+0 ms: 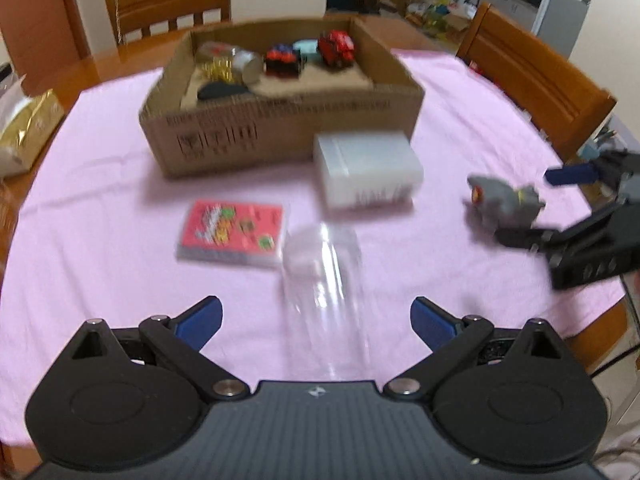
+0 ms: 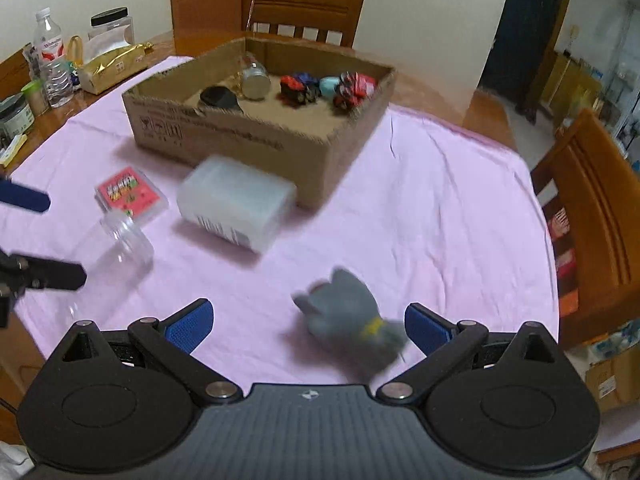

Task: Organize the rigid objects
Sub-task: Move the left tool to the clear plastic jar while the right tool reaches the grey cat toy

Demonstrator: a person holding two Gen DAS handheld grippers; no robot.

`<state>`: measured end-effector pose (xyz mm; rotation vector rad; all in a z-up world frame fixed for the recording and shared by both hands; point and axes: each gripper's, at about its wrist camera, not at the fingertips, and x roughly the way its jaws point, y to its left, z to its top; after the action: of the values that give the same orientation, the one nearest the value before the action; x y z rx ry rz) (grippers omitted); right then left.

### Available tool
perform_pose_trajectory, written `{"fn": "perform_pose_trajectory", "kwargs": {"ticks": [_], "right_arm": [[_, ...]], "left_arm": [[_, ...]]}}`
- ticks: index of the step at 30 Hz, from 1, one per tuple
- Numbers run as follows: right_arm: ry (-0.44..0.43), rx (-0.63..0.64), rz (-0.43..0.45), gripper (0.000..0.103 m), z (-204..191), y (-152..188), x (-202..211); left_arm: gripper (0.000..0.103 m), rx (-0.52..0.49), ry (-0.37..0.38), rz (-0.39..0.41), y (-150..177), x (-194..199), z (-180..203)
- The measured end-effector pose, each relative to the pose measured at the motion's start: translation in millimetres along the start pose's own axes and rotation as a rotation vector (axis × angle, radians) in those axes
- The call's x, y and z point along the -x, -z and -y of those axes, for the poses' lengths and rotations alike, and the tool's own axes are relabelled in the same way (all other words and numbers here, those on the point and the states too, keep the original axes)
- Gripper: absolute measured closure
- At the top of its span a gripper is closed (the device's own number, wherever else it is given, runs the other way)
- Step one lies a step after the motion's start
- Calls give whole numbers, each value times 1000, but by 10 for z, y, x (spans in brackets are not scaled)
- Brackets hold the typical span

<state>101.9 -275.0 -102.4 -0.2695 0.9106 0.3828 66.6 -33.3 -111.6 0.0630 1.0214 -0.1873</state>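
Clear plastic jar [image 1: 322, 280] lies on its side on the pink cloth [image 1: 100, 240], between the spread fingers of the left gripper [image 1: 316, 320], which grips nothing; jaws wide apart. Right gripper [image 2: 306, 324] is equally wide open, empty, with the grey cat figurine [image 2: 348, 316] lying between its fingers, closer to the right-hand pad and maybe brushing it; blur makes contact unclear. Risks: the jar is round, smooth and lidless as far as I can tell, so an off-centre squeeze likely rolls or squirts it away, possibly toward the near table edge. The figurine is lumpy and off-centre in the jaws, so closing now probably shoves it sideways or pinches only its tail end, and it drops on the lift. Both frames are motion-blurred, so alignment is uncertain. Loose cloth could bunch under a low finger. Count on the cloth: one jar, one figurine, one translucent white plastic box [image 1: 366, 170] just in front of the cardboard box [image 1: 280, 132], one red card pack [image 1: 232, 232] beside the jar. Inside the cardboard box: one glass jar [image 2: 254, 76], one black oval item [image 2: 218, 98], two red-black toy vehicles [image 2: 298, 88], one teal piece [image 2: 329, 85]. Two wooden chairs [image 1: 168, 4] behind the table.
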Motion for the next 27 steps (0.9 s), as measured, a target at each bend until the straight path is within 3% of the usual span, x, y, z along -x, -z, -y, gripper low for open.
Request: {"fn": "perform_pose_trajectory", "kwargs": {"ticks": [5,15,24,27], "right_arm": [[-30,-40,-35,0,209,145,-51],[-99,-45,-138,0,239,368,-252],[-89,26,-150,0,175,375,-289],[-91,38,-146,0,172,386,-291]], "left_arm": [[3,29,-83,-41,197,-119,88],[3,134,-197,-67,384,-129,-151],[3,234,-306,-43,330,-212,-426],[3,249,-310,-43,290,-234,-435]]}}
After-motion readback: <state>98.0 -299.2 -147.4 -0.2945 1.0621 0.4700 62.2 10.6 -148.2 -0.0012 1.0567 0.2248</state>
